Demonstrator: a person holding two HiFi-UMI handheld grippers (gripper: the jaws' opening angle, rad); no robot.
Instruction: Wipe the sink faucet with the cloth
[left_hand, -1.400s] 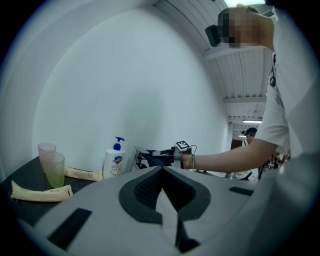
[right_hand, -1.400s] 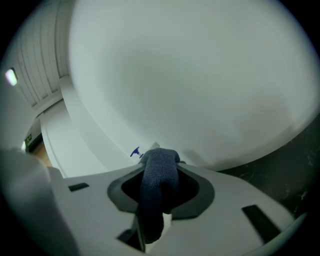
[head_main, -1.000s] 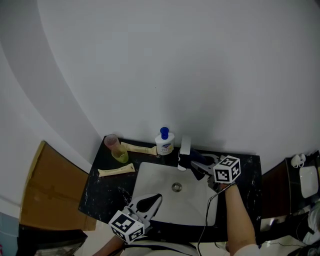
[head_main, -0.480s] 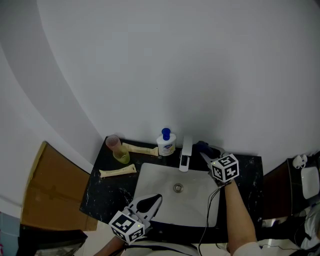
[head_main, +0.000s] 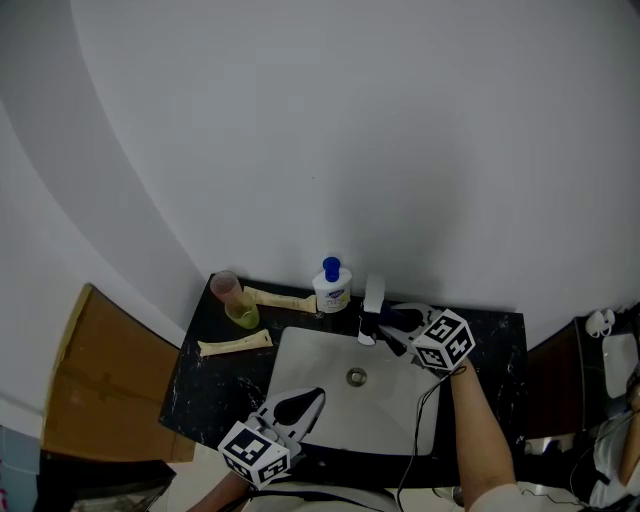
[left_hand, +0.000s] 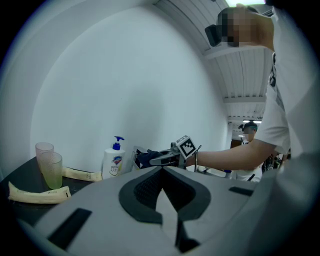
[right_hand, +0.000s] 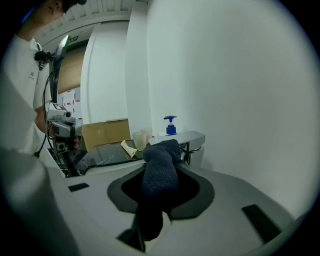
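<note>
The silver faucet (head_main: 372, 300) stands at the back rim of the white sink (head_main: 330, 360). My right gripper (head_main: 392, 324) reaches in from the right, shut on a dark blue cloth (head_main: 398, 319) that lies against the faucet's right side by the spout. In the right gripper view the cloth (right_hand: 160, 170) bulges out from the jaws, with the faucet (right_hand: 192, 138) just beyond it. My left gripper (head_main: 312, 397) hovers over the sink's front rim, shut and holding nothing. From the left gripper view (left_hand: 161, 172) I see the cloth (left_hand: 146, 158) at the faucet.
A soap pump bottle (head_main: 330, 285) stands left of the faucet. A cup (head_main: 237, 300) and two pale tubes (head_main: 275, 297) (head_main: 233, 343) lie on the black counter (head_main: 200, 385). A cardboard box (head_main: 95, 380) stands at the far left. Another person (left_hand: 247, 131) stands in the background.
My right gripper drew the cloth back along the faucet toward the wall, then came forward again beside the spout, rolling as it went. The left gripper stayed still.
</note>
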